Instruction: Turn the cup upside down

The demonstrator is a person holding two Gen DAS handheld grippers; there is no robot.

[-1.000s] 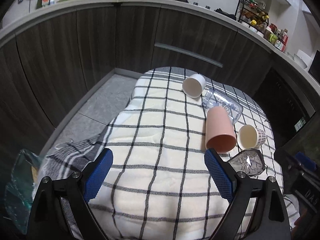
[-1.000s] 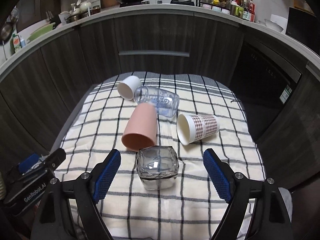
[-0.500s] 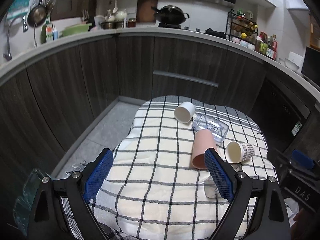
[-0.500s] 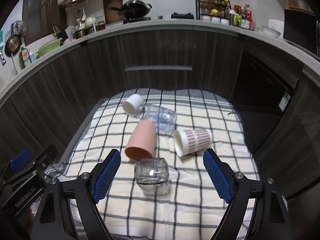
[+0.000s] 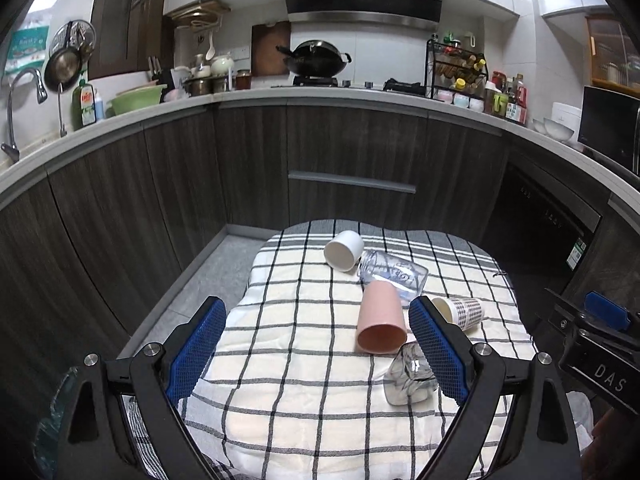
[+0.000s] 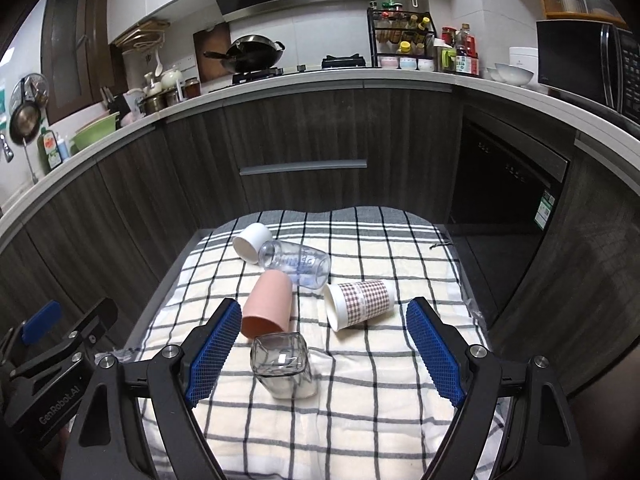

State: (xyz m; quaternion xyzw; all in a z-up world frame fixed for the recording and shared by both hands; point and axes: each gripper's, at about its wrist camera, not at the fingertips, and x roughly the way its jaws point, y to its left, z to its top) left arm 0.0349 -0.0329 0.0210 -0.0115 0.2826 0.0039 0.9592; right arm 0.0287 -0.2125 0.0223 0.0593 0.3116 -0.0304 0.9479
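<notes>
Several cups lie on a checked cloth [image 6: 380,360]. A pink cup [image 6: 267,305] [image 5: 380,320] lies on its side, mouth toward me. A white cup [image 6: 252,241] [image 5: 344,250], a clear glass jar [image 6: 296,263] [image 5: 394,274] and a plaid paper cup [image 6: 358,303] [image 5: 460,312] also lie on their sides. A square clear glass [image 6: 282,364] [image 5: 408,372] stands mouth down nearest me. My left gripper [image 5: 316,356] is open and empty, above the cloth's left part. My right gripper [image 6: 324,354] is open and empty, raised above the square glass.
Dark wood cabinets [image 6: 304,140] curve around the cloth-covered table. The counter holds a wok [image 6: 252,54], a spice rack [image 6: 404,36] and bowls. The floor [image 5: 208,280] shows left of the table. The left gripper's body [image 6: 52,356] sits at the right view's lower left.
Both grippers have pulled back and up from the table, so the cups look smaller and more of the kitchen shows. The cups have not moved. Both jaws stayed open.
</notes>
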